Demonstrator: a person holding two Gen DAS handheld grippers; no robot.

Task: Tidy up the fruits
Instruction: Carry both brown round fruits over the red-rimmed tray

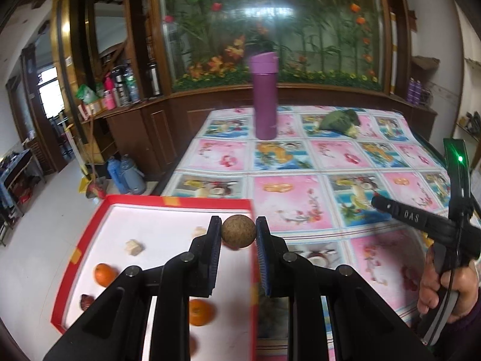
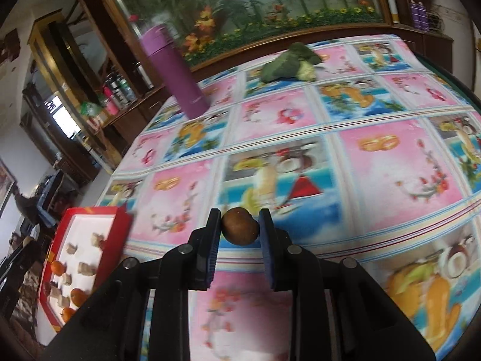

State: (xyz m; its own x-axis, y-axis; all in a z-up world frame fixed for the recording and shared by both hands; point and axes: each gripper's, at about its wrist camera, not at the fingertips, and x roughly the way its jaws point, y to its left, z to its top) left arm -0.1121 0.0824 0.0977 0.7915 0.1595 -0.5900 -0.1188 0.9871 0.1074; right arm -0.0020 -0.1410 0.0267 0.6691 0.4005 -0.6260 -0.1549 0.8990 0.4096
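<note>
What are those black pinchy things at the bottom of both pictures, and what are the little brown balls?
Those are grippers, tools a person squeezes by hand, one in each hand. Each carries a camera looking along its two fingers, so each picture comes from one gripper.

In the left camera's picture, the left gripper pinches a rough brown ball-shaped fruit above a red tray that already holds oranges and pale chunks. On the right you can see the person's hand holding the other tool.

In the right camera's picture, the right gripper pinches a smoother brown fruit over the tablecloth. Farther back stand a purple bottle and a green vegetable.
</note>
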